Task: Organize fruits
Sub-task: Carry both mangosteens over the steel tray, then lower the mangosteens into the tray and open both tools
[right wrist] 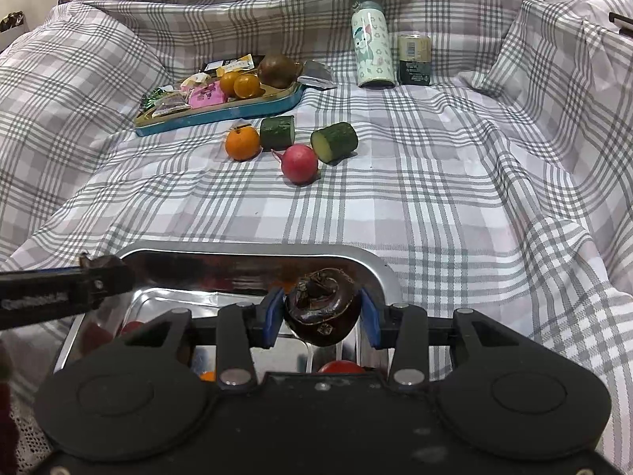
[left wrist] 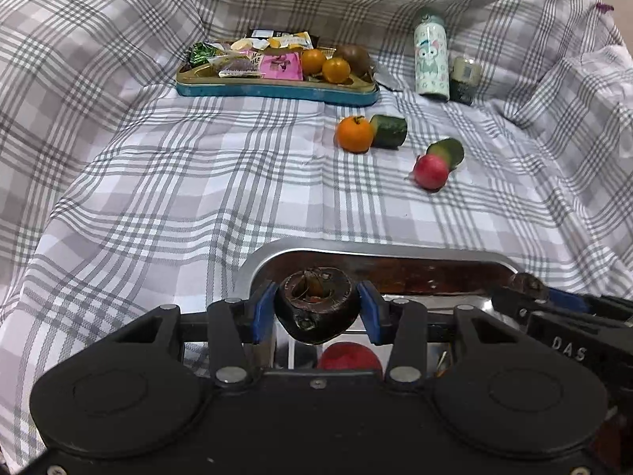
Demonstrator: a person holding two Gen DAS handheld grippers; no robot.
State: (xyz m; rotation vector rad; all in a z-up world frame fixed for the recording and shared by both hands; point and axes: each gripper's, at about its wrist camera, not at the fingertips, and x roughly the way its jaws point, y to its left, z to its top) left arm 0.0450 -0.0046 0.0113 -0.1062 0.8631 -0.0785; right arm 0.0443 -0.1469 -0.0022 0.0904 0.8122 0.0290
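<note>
Both grippers are pointing steeply down over the near edge of the steel tray (left wrist: 253,265).

Left gripper (left wrist: 316,308): blue pads are pressing on both flanks of a dark brown water chestnut (left wrist: 316,308), gripping it, hanging it above the tray's left part. A red fruit (left wrist: 348,356) is sitting in the tray directly under it, partly hidden by the gripper body.

Right gripper (right wrist: 322,308): clenching a second dark water chestnut (right wrist: 322,308) the same way, over the tray's right part. Another red fruit (right wrist: 340,366) and a sliver of something orange (right wrist: 206,375) are showing below, mostly hidden; can't tell what the orange thing is.

The two grippers are sitting side by side; each is poking into the other's view from the side, fingertips close above the tray.

Everything is lying on a grey plaid cloth (right wrist: 435,198). Still out on the cloth, well apart from the steel tray: a mandarin (right wrist: 242,142) touching a cucumber chunk (right wrist: 277,132), a second cucumber chunk (right wrist: 334,141), and a pink radish (right wrist: 300,164) just in front of it.

Further back: blue tin tray (right wrist: 221,116) holding snack packets, two small oranges (right wrist: 239,84) and a brown kiwi-like fruit (right wrist: 277,70). To its right, a pale printed bottle (right wrist: 372,50) standing upright, with a small can (right wrist: 413,60) beside it.

Nothing is blocking the tray directly under either chestnut except the red fruits.
</note>
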